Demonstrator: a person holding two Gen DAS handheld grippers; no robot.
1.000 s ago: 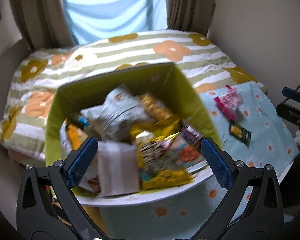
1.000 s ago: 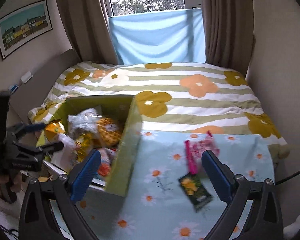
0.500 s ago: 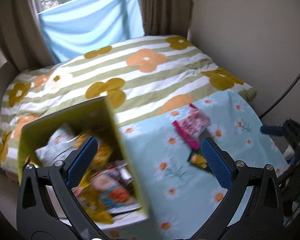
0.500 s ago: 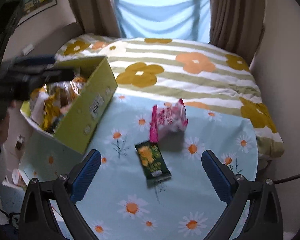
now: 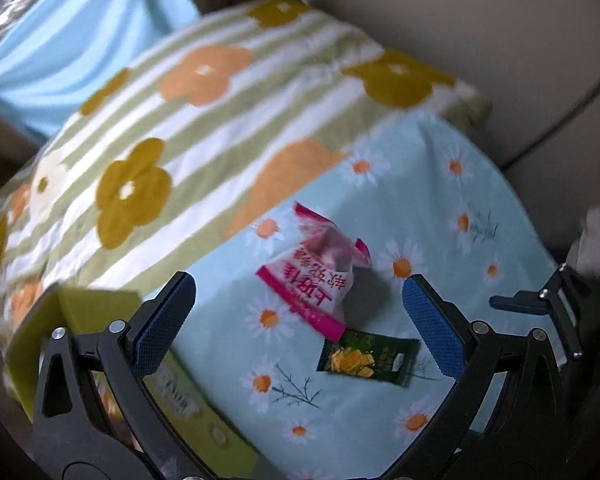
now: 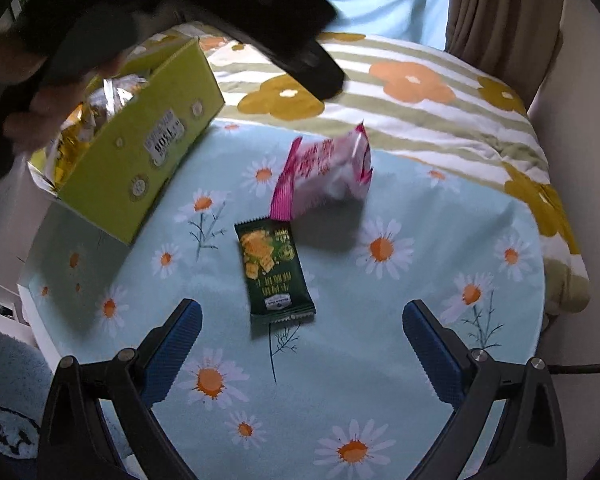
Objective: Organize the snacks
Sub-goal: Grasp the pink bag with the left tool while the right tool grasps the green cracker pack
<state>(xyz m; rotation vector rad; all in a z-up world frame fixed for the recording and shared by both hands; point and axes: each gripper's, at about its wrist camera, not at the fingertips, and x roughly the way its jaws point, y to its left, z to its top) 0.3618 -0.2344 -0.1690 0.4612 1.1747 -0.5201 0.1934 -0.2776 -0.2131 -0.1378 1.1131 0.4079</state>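
— How many snacks are out, and where?

— Two lie loose on my worktop (image 6: 380, 360), the round one under the pale blue daisy cloth. I'll place everything from the yellow-green box (image 6: 140, 152). The pink packet (image 6: 324, 172) sits to the right of the box, well apart from it and nearer the bed. The dark green packet (image 6: 274, 272) lies just in front of the pink one, its top edge touching or nearly touching the pink packet's crimped end. The box itself holds more wrapped snacks; I cannot count those, they are bunched together and partly hidden.

— Any writing you can read?

— The box carries one white sticker on its side with a number, too blurred to be sure of. The pink packet (image 5: 316, 276) has large pink characters on white. The green packet (image 5: 368, 356) shows yellow crackers and a column of pale characters, with a small white logo near its bottom edge. No brand is legible.

— And your tongs?

— My left tongs (image 5: 298, 320) are spread wide and hold nothing; the pink packet lies between their blue pads in that view. My right tongs (image 6: 302, 344) are equally wide apart and empty, poised over the worktop, right of the box, with the green packet just ahead of them.

— What lies past the box?

— One bed (image 6: 420, 92) with a green-striped, flowered quilt.
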